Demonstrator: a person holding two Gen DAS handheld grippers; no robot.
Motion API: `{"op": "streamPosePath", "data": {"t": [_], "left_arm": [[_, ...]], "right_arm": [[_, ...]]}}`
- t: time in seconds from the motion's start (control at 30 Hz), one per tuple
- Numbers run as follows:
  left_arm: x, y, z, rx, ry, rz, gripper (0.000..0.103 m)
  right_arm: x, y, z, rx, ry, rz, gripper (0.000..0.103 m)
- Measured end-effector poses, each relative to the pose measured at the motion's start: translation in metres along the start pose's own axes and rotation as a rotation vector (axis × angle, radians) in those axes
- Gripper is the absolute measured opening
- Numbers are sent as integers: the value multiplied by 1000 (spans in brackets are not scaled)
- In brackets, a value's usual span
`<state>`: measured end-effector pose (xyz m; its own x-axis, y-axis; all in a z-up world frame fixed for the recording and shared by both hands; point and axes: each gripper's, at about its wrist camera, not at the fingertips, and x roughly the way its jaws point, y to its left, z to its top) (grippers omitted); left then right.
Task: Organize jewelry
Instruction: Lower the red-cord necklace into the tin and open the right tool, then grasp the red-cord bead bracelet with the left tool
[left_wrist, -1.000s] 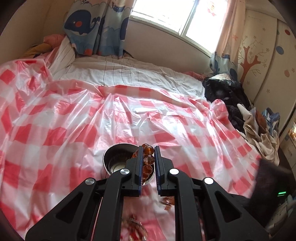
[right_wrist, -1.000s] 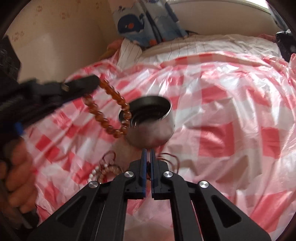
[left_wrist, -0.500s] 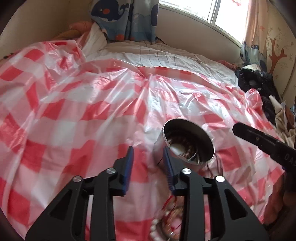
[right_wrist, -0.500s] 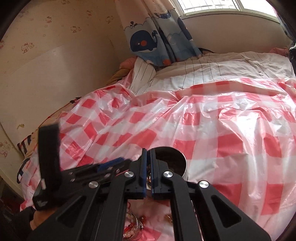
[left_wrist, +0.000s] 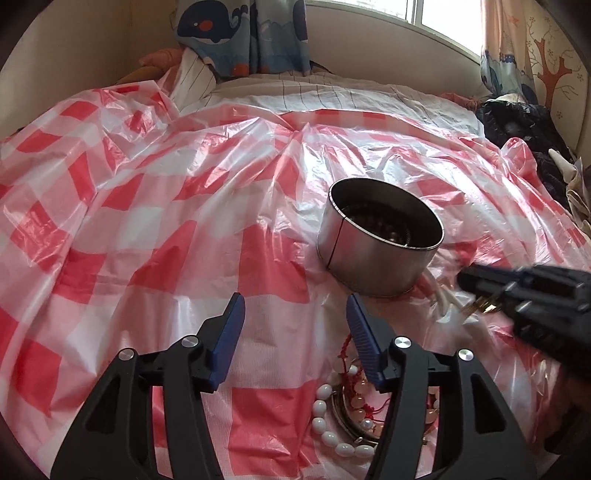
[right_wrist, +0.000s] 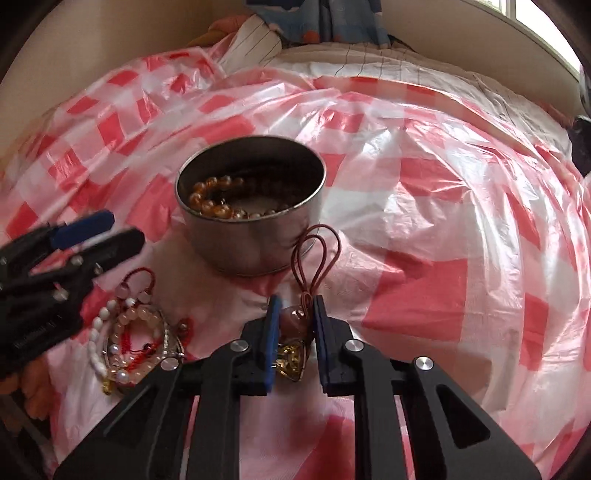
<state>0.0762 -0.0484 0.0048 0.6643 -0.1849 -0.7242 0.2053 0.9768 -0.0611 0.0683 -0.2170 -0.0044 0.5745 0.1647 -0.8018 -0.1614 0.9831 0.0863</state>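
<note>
On the red-and-white checked plastic sheet (left_wrist: 155, 236) covering the bed, a round metal tin (left_wrist: 373, 258) is standing upright at about one o'clock from the left gripper (left_wrist: 293, 314), near its fingertips but not touching them. That gripper's blue-padded fingers (left_wrist: 231, 325) are spreading wide apart, holding nothing, and hovering over bare sheet. At five o'clock from them, partly under the right-hand finger, a heap of jewelry (left_wrist: 351, 410) is lying on the sheet: a white bead bracelet (left_wrist: 325, 424), pale pink beads, red cord and a metal bangle, all tangled together.

Seen from the right wrist camera, the tin (right_wrist: 255, 236) is sitting at eleven o'clock from the right gripper (right_wrist: 295, 314), and an amber bead bracelet (right_wrist: 210, 199) is curling along its inner wall on the left side. The right gripper's fingers (right_wrist: 271, 325) are standing a little apart, bracketing a pink stone pendant (right_wrist: 293, 319); whether the pads are actually pressing it cannot be told. A brown looped cord (right_wrist: 314, 258) is rising from the pendant toward twelve o'clock, with its loops lying against the tin's near wall. Something gold-coloured (right_wrist: 290, 356) is sitting just behind the pendant, between the fingers. The jewelry heap (right_wrist: 129, 343) is lying at nine o'clock from this gripper, with the left gripper's dark body (right_wrist: 48, 280) hanging just above and left of it.

At the far end of the bed, at twelve o'clock, a whale-print curtain (left_wrist: 243, 33) is hanging under a bright window (left_wrist: 436, 14), and dark clothes (left_wrist: 524, 129) are piled at two o'clock.
</note>
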Motion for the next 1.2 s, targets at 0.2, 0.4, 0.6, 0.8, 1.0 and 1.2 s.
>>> {"op": "streamPosePath", "data": {"t": [0.2, 0.4, 0.6, 0.8, 1.0, 1.2], "left_arm": [[5, 3, -4, -21, 7, 11, 60], [9, 13, -6, -70, 18, -18, 62], [4, 16, -7, -89, -4, -35, 64], [-20, 25, -21, -104, -42, -33, 64], [-47, 20, -54, -12, -52, -38, 64], [-64, -1, -67, 101, -77, -79, 64]], "right_arm": [[-45, -9, 22, 86, -155, 93, 18], [-36, 7, 68, 51, -166, 137, 18], [16, 22, 80, 11, -39, 103, 26], [-26, 18, 41, 53, -132, 87, 43], [-44, 16, -32, 81, -99, 109, 46], [-40, 16, -65, 144, -79, 114, 53]]}}
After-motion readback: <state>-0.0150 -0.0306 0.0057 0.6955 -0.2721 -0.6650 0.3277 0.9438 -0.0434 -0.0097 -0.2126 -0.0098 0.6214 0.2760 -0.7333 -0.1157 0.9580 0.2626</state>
